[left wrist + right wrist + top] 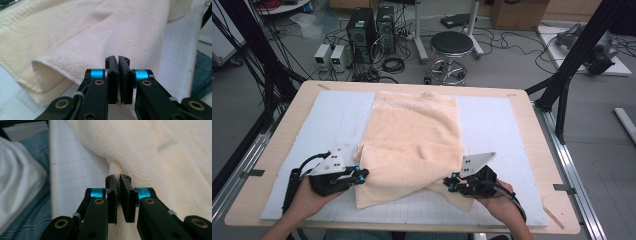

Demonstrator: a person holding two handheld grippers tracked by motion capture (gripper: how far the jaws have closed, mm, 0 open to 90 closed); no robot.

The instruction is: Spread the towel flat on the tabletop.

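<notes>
Left gripper (362, 174): jaws closed tight, pinching the towel (414, 135) at its near left corner; cloth bunches up just ahead of the tips. Right gripper (448, 184): jaws likewise clamped on the near right corner. Towel spreads away beyond both, over the mat (502, 130).

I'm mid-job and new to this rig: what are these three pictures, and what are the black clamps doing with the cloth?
No robot here: a person holds a hand-held claw in each hand. The high view looks down on the table. The other two pictures come from cameras riding on each claw. A cream towel lies on a white gridded mat. The left claw and right claw are each shut on a near towel corner, lifting it into a fold.
</notes>
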